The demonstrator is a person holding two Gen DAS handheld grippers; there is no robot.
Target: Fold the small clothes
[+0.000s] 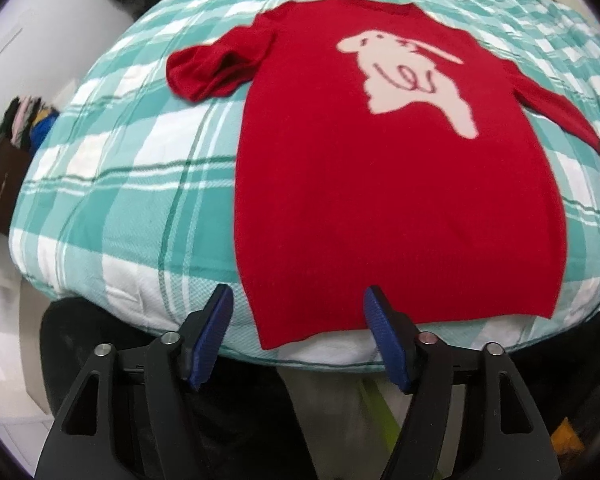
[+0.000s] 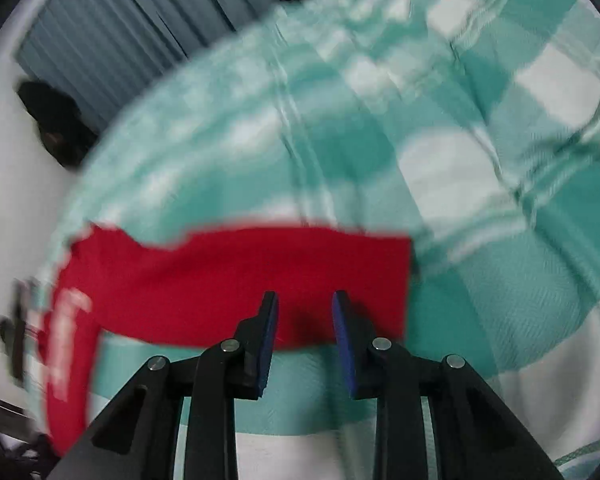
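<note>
- On the left wrist view, a red sweater (image 1: 380,184) spread flat, front up, across a teal-and-white plaid bedspread (image 1: 132,184), neck at the far end, hem toward the camera.
- Pale animal motif (image 1: 404,80) on the chest; one sleeve bunched and folded back on the picture's left, the other stretched out to the right edge.
- Left gripper (image 1: 298,302) hanging just above the hem's near left corner, jaws spread wide, one blue pad off the cloth over the bedspread, the other over the red fabric; nothing clamped.
- A small bit of blue at the tip of the stretched sleeve, far right; too small to tell what.
- On the right wrist view, much blurred, a red sleeve lying crosswise over the same plaid bedspread (image 2: 480,200), cuff end to the picture's right, body of the sweater (image 2: 220,276) trailing off to the lower left.
- Right gripper (image 2: 305,312) directly over the sleeve near its cuff, jaws parted narrowly, red cloth visible in the gap below; pads not pressing on it, nothing gripped.
</note>
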